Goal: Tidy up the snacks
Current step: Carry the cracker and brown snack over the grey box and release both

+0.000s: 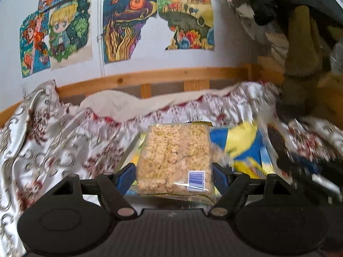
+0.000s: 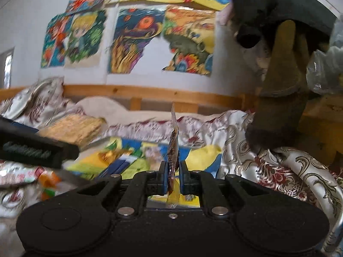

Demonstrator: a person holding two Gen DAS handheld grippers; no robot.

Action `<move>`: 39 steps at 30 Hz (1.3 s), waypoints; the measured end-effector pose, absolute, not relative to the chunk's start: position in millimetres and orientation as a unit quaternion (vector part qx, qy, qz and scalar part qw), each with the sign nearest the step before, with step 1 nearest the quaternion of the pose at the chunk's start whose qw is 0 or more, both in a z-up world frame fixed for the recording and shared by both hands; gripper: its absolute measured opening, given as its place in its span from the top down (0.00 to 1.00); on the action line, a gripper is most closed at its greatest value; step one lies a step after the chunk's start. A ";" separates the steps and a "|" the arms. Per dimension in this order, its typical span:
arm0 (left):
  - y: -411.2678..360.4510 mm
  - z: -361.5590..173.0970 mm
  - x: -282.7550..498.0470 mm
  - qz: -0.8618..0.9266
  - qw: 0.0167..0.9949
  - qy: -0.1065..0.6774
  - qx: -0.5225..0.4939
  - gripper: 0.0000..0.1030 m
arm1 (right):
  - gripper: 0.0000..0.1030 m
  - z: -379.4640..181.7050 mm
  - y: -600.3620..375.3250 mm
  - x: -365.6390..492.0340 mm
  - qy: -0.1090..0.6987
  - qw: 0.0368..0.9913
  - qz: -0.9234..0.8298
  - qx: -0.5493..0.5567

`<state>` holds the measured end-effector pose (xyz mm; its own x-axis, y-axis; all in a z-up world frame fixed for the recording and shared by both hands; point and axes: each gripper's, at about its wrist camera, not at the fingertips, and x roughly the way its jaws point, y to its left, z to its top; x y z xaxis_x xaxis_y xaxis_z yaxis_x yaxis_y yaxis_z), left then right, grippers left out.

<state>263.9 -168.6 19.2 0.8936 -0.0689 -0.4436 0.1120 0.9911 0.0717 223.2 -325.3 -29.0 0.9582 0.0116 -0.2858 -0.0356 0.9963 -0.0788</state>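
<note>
In the left wrist view, the left hand-held gripper clamped a clear packet of puffed-rice cake at frame centre, its blue pads pressing both sides, above the patterned bed cover. In the right wrist view, the right hand-held gripper pinched a thin snack sachet edge-on at lower centre, over the yellow-and-blue packets.

A home bedroom: wooden bed frame, floral bedspread, drawings on wall.
</note>
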 end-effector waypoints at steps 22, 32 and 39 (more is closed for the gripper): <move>-207.9 -53.7 372.0 -0.055 0.951 0.303 0.001 0.23 | 0.89 -71.5 -362.2 311.0 0.206 0.976 0.001 0.075; -206.3 -59.7 373.8 -0.034 0.942 0.334 -0.006 0.21 | 0.78 -80.6 -366.6 317.5 0.238 0.968 -0.025 0.077; -199.3 -43.1 360.6 -0.029 0.954 0.297 -0.011 0.10 | 0.50 -77.6 -364.1 314.0 0.232 0.970 -0.045 0.060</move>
